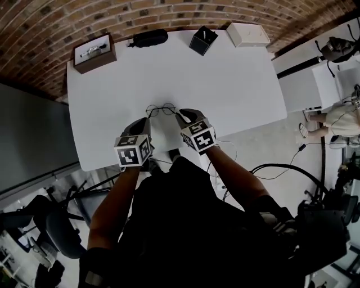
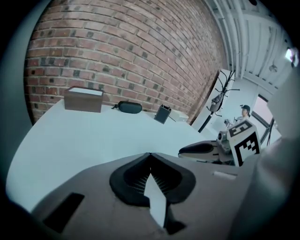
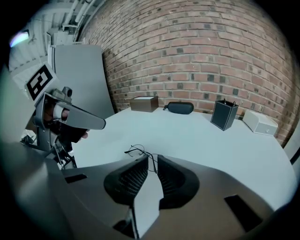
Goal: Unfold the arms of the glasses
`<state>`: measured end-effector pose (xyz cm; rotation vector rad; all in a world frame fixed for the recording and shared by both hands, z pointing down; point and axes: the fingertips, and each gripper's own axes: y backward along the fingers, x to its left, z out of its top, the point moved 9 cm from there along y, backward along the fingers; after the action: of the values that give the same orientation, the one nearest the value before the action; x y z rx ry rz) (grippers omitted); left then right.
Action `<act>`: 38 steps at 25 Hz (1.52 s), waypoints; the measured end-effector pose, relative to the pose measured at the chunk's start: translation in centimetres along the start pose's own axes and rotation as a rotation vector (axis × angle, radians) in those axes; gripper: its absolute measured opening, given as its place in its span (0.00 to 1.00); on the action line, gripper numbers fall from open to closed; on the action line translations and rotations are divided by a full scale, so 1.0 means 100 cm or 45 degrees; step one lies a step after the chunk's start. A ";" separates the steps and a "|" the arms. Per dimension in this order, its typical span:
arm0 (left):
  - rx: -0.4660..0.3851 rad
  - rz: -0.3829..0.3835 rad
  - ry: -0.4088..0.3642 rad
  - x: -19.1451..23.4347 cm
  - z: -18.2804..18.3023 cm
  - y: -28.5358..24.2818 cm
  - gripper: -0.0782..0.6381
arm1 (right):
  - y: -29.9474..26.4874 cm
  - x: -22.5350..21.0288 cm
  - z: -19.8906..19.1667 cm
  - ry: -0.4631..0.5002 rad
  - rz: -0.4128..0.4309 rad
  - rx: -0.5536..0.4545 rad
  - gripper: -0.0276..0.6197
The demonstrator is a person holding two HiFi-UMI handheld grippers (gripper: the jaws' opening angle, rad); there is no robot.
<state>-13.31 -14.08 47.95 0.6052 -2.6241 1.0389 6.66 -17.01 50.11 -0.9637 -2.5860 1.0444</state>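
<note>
Thin wire-framed glasses [image 1: 161, 109] lie on the white table [image 1: 225, 84], near its front edge. My left gripper [image 1: 147, 122] is at their left end, its jaws shut with nothing between them; in the left gripper view [image 2: 150, 154] the glasses are hidden. My right gripper [image 1: 181, 117] is at their right end. In the right gripper view [image 3: 152, 157] its jaws stand a narrow gap apart, and a thin arm of the glasses [image 3: 136, 151] runs into that gap. The pads do not press on it.
Along the table's far edge stand a brown box [image 1: 94, 52], a black glasses case [image 1: 149, 38], a black open box [image 1: 202, 40] and a white box [image 1: 247, 35]. A brick wall [image 1: 169, 14] rises behind. A second white table [image 1: 315, 84] stands to the right.
</note>
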 end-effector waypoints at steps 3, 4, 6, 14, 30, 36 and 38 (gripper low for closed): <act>0.042 0.015 -0.042 0.002 -0.003 -0.018 0.12 | -0.019 -0.005 -0.005 0.013 0.035 0.051 0.16; 0.056 0.026 -0.037 0.005 -0.006 -0.023 0.12 | -0.025 -0.005 -0.007 0.015 0.044 0.066 0.16; 0.091 0.037 -0.008 0.008 -0.011 -0.031 0.12 | -0.035 -0.008 -0.011 0.034 0.048 0.097 0.16; 0.190 0.034 0.030 0.017 -0.025 -0.055 0.12 | -0.061 -0.008 -0.029 0.068 0.043 0.197 0.16; 0.187 -0.046 0.137 0.013 -0.022 -0.058 0.12 | -0.063 -0.003 -0.028 0.134 0.034 0.178 0.08; 0.196 -0.146 0.193 0.004 -0.017 -0.057 0.12 | -0.047 0.014 -0.016 0.302 0.019 0.072 0.08; 0.205 -0.190 0.212 0.003 -0.018 -0.060 0.12 | -0.042 0.020 -0.012 0.374 0.010 0.038 0.08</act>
<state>-10.65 -16.89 52.87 0.7054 -2.3303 1.2056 3.48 -17.32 53.75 -1.0348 -2.3237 0.8666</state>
